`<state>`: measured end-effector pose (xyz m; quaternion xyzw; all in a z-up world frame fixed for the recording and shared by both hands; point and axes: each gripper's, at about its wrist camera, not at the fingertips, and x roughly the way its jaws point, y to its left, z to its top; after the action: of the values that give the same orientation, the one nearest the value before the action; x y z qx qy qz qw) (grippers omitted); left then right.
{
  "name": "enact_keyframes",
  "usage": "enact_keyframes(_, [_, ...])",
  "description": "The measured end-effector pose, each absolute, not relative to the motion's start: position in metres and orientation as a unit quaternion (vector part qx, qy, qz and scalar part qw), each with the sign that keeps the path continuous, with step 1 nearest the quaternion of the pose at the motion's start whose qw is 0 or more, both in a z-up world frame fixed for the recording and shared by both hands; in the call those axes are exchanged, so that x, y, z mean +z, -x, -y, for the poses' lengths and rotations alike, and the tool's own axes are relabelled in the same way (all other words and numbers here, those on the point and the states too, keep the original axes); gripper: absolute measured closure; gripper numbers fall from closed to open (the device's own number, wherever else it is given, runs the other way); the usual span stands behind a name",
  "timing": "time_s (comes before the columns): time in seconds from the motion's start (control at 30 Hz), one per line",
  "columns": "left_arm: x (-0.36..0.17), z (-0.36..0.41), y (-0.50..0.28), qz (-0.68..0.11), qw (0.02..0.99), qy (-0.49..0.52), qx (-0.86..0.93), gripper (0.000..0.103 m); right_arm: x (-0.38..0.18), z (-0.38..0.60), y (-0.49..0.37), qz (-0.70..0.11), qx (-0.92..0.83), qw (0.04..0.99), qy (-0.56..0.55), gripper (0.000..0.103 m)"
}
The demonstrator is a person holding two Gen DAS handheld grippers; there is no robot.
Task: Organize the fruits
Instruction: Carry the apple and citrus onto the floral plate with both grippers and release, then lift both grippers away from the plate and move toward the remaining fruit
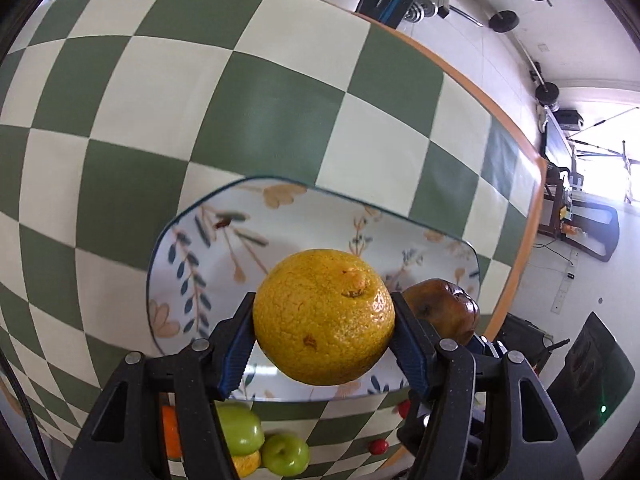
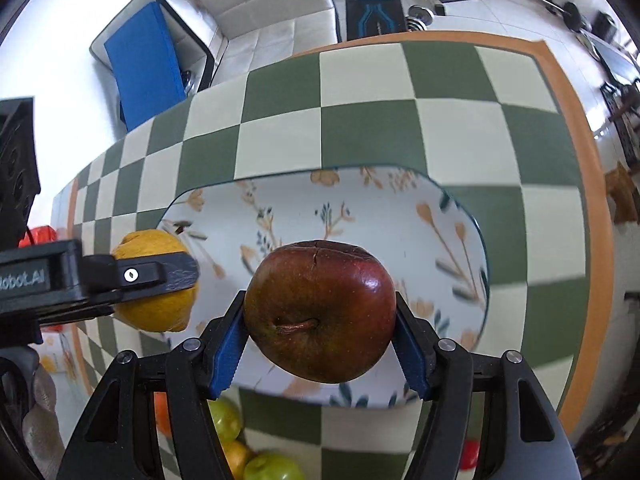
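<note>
**2 fruits held over the plate**

My left gripper (image 1: pixel 323 334) is clamped on a yellow-orange citrus (image 1: pixel 323 316), its blue pads (image 1: pixel 237 354) pressed to both flanks of the fruit. I hold it above the near left part of the floral plate (image 1: pixel 280 216), clear of the plate's surface as far as I can tell. Seen from my right wrist, the same citrus (image 2: pixel 154 280) sits at the plate's left rim with one black finger crossing it sideways.

Below my left fingers, near the table's front edge, lie 2 green apples (image 1: pixel 286 454), an orange fruit (image 1: pixel 171 432) partly hidden behind my frame, and small red fruits (image 1: pixel 378 446).

My right gripper (image 2: pixel 320 320) is closed on a dark red apple (image 2: pixel 320 314), stem turned toward the camera, jaws tight on either side. It hangs over the near middle of the plate (image 2: pixel 400 216). From the left wrist the apple (image 1: pixel 444 308) shows just beside the citrus, to its right; whether they touch I cannot tell.

The plate's far half lies bare ahead of both fruits. Beyond it the green-and-cream checked tablecloth (image 2: pixel 360 128) runs open to its orange border (image 2: pixel 596 240) at the far and right sides, where the table ends.
</note>
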<state>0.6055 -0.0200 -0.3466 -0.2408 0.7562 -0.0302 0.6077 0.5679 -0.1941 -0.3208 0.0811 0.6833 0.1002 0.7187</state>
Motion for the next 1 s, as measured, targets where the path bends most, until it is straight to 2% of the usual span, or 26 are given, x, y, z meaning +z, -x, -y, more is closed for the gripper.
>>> enact_keyframes(0.33, [-0.364,0.022,-0.611,-0.775,0.585,0.239,-0.019,0.041,-0.351,0.187,-0.605,-0.707,0.127,0.694,-0.043,0.033])
enact_keyframes(0.4, [-0.362,0.023,-0.612,-0.773,0.590,0.232,-0.019,0.041,-0.350,0.189,-0.605,-0.709,0.130,0.691,-0.054,0.031])
enact_keyframes(0.43, [-0.361,0.023,-0.612,-0.774,0.591,0.226,-0.020,0.041,-0.351,0.188,-0.607,-0.710,0.132,0.690,-0.055,0.027])
enact_keyframes(0.47, [-0.360,0.023,-0.612,-0.773,0.594,0.221,-0.020,0.038,-0.350,0.190,-0.607,-0.710,0.130,0.689,-0.054,0.021])
enact_keyframes(0.5, [-0.358,0.024,-0.613,-0.772,0.597,0.216,-0.019,0.034,-0.349,0.189,-0.607,-0.709,0.129,0.691,-0.055,0.020])
enact_keyframes(0.57, [-0.353,0.024,-0.614,-0.769,0.605,0.205,-0.016,0.019,-0.347,0.191,-0.606,-0.710,0.127,0.691,-0.057,0.019])
enact_keyframes(0.63, [-0.346,0.025,-0.614,-0.763,0.616,0.194,-0.015,0.014,-0.344,0.194,-0.604,-0.709,0.121,0.692,-0.059,0.019])
enact_keyframes(0.77, [-0.327,0.023,-0.609,-0.747,0.647,0.154,-0.004,0.014,-0.331,0.198,-0.596,-0.703,0.112,0.700,-0.065,0.008])
enact_keyframes(1.0, [-0.289,0.019,-0.576,-0.700,0.712,0.050,0.032,0.014,-0.311,0.200,-0.571,-0.693,0.069,0.717,-0.036,0.008])
